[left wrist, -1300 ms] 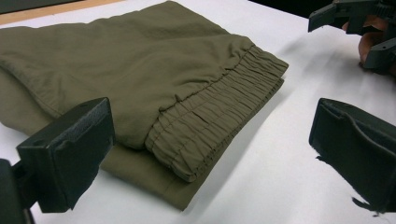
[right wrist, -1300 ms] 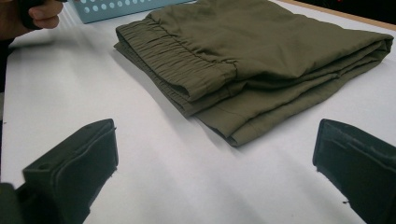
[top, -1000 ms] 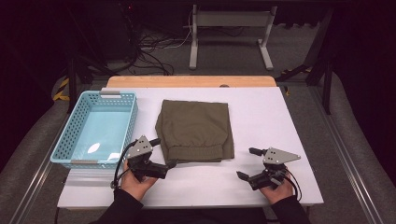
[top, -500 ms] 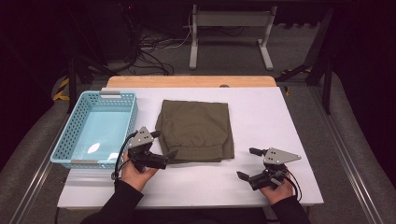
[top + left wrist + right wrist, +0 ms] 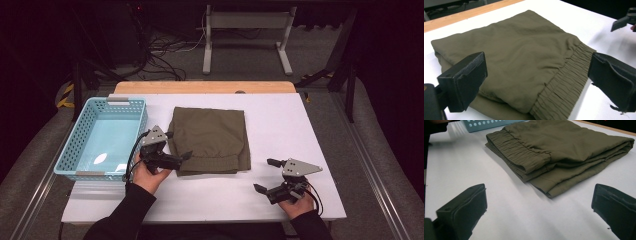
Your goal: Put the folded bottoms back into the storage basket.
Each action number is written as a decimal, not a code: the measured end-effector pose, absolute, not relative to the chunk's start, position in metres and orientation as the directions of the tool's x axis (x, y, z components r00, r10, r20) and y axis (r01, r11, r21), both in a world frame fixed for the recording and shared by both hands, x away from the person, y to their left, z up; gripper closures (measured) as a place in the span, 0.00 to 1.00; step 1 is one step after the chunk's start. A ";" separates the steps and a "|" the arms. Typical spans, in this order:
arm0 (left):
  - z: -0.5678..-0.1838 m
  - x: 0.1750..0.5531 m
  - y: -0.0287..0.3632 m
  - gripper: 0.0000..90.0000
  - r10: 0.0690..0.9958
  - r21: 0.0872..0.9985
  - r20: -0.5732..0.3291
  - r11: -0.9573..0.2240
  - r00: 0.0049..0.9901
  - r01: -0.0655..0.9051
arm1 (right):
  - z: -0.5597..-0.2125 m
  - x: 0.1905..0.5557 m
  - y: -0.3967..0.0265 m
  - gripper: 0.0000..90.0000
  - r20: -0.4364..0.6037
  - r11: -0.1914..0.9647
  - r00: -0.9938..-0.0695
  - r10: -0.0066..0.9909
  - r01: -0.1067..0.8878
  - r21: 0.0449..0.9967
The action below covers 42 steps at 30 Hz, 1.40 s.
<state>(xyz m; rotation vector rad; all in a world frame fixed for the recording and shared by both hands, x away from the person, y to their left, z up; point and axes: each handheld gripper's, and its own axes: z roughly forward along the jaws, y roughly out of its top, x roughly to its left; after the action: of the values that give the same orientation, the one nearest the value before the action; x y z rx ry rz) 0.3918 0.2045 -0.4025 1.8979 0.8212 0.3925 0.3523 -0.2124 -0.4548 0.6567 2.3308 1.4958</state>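
Item one: folded olive garment (image 5: 210, 140), lying flat on the white table (image 5: 300, 125), elastic waistband edge turned toward you. All places below are given from this garment. Item two: your left gripper (image 5: 177, 146), jaws spread wide, set at the garment's left near corner, one jaw over the cloth edge and one just off the waistband; from the pictures you cannot tell whether either jaw touches the fabric. Item three: your right gripper (image 5: 263, 175), jaws likewise apart and holding nothing, low over bare table off the garment's right near corner, clear of the cloth. Item four: light blue basket (image 5: 80, 145), standing just beside the garment's left edge.
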 end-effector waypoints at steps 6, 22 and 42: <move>-0.401 0.405 0.208 0.04 0.709 0.883 -0.121 -0.243 0.695 0.402 | -0.455 0.352 -0.212 0.01 -0.002 0.356 -0.853 0.521 0.215 0.909; -0.398 0.428 0.206 0.05 0.757 0.859 -0.115 -0.249 0.643 0.447 | -0.455 0.352 -0.213 0.01 0.003 0.354 -0.853 0.522 0.219 0.909; -0.410 0.466 0.205 0.08 0.846 0.802 -0.106 -0.238 0.523 0.548 | -0.455 0.352 -0.212 0.01 0.001 0.355 -0.856 0.517 0.216 0.910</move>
<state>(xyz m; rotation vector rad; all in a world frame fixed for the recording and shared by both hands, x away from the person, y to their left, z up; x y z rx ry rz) 0.4656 0.2050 -0.4102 1.9235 1.1413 0.4478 0.3523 -0.2125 -0.4548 0.6514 2.3351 1.5016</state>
